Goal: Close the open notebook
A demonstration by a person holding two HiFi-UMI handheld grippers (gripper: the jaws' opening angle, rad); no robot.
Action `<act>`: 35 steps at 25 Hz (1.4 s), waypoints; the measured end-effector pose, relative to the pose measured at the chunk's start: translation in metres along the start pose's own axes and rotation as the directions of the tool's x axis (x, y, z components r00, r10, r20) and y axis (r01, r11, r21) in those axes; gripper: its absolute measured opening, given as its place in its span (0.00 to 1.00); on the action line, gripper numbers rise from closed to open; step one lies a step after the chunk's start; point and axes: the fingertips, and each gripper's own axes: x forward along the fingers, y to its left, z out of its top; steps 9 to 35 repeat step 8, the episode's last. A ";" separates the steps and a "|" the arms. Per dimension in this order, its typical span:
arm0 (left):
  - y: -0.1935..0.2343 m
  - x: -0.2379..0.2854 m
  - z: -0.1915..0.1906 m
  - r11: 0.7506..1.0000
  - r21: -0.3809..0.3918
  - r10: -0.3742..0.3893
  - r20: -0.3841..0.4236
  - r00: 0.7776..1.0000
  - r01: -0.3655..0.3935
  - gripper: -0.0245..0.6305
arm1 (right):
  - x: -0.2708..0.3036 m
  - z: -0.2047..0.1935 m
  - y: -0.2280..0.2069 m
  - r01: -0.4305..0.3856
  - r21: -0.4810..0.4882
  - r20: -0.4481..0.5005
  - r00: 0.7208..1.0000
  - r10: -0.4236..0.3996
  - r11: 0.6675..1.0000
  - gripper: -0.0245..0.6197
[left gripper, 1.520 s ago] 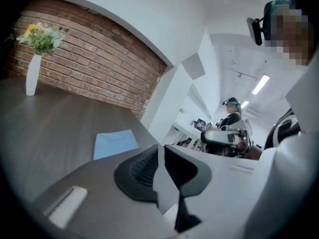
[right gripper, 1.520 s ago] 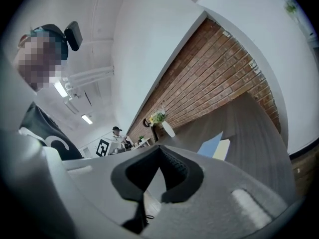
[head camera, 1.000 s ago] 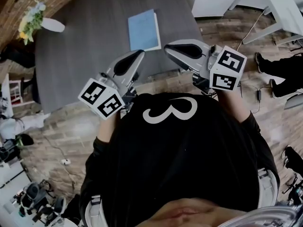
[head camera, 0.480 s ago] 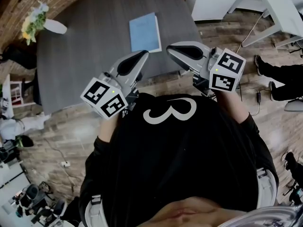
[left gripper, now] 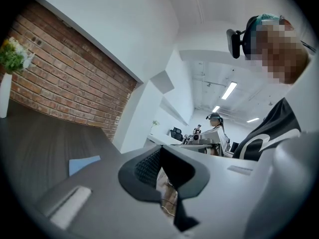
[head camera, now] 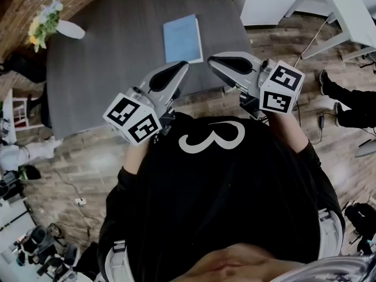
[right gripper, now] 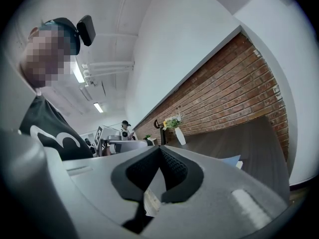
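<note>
Dark grey table [head camera: 106, 69] fills the upper head view; the person stands at its near edge, both tools level and close to the chest. Blue notebook [head camera: 182, 38] lies flat toward the table's far side, well apart from both tools, showing a single cover with a pale strip along its right edge. It reads as shut already, so the closing step looks done, or else not begun. Left gripper [head camera: 183, 67]: jaws together, nothing between them. Right gripper [head camera: 212, 59]: likewise pinched shut and empty. Vase of flowers [head camera: 56, 25] at the far left corner. If a leaf proved loose, the next move would call for a forward reach and a flat press.
</note>
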 end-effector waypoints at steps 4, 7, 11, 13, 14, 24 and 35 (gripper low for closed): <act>0.000 0.000 -0.003 1.000 0.002 0.005 -0.012 1.000 -0.005 0.07 | 0.000 -0.003 0.001 -0.003 0.008 -0.001 1.000 0.003 1.000 0.04; 0.001 -0.001 -0.005 1.000 0.008 0.013 -0.023 1.000 -0.013 0.07 | 0.001 -0.002 0.002 -0.005 0.010 0.002 1.000 0.005 1.000 0.04; 0.001 -0.001 -0.005 1.000 0.010 0.015 -0.026 1.000 -0.015 0.07 | 0.001 -0.001 0.002 -0.005 0.011 0.003 1.000 0.005 1.000 0.04; 0.001 -0.001 -0.005 1.000 0.010 0.015 -0.026 1.000 -0.015 0.07 | 0.001 -0.001 0.002 -0.005 0.011 0.003 1.000 0.005 1.000 0.04; 0.001 -0.001 -0.005 1.000 0.010 0.015 -0.026 1.000 -0.015 0.07 | 0.001 -0.001 0.002 -0.005 0.011 0.003 1.000 0.005 1.000 0.04; 0.001 -0.001 -0.005 1.000 0.010 0.015 -0.026 1.000 -0.015 0.07 | 0.001 -0.001 0.002 -0.005 0.011 0.003 1.000 0.005 1.000 0.04; 0.001 -0.001 -0.005 1.000 0.010 0.015 -0.026 1.000 -0.015 0.07 | 0.001 -0.001 0.002 -0.005 0.011 0.003 1.000 0.005 1.000 0.04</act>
